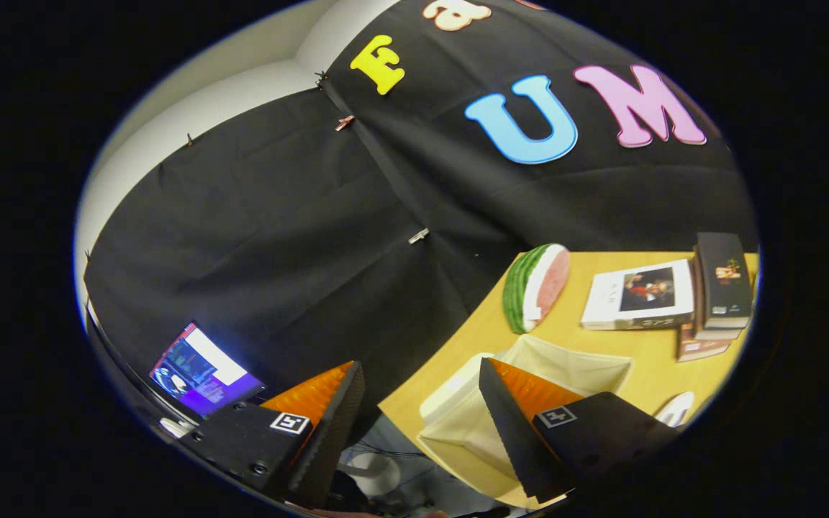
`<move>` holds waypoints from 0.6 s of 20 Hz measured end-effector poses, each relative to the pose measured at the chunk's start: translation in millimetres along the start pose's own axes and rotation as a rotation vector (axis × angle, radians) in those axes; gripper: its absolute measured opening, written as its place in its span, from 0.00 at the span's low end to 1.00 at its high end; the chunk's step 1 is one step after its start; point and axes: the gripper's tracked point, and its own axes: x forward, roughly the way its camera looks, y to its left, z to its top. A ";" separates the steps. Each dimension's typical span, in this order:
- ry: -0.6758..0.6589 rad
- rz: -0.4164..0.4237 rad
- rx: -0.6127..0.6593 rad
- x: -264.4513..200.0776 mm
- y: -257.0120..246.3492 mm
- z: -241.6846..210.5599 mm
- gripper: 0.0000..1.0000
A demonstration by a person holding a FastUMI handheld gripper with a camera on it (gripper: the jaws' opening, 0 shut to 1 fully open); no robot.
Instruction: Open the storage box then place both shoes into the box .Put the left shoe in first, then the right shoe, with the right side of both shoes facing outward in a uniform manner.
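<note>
The storage box [580, 367] is a cream fabric box standing on the wooden table [645, 345] near its corner. Its top is open, with a pale flap [450, 388] hanging on the side toward the table edge. My gripper [420, 367] is open, held tilted, with nothing between its fingers. The right finger [512, 417] overlaps the box's near part, while the left finger [328, 410] hangs out past the table edge. A white rounded thing [676, 409], perhaps a shoe's toe, peeks out beside the right finger, mostly hidden.
A watermelon slice [535, 286] lies at the table's back edge. Beside it are a white book [641, 295] and a stack of books [720, 291]. A lit screen [202, 370] sits off the table past the left finger. Black cloth walls stand behind.
</note>
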 end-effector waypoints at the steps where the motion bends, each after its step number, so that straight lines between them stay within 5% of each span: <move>1: -0.014 -0.031 -0.013 -13.7 -9.1 1.7 0.98; 12: -0.092 -0.411 -0.083 -146.9 -118.3 -30.1 0.98</move>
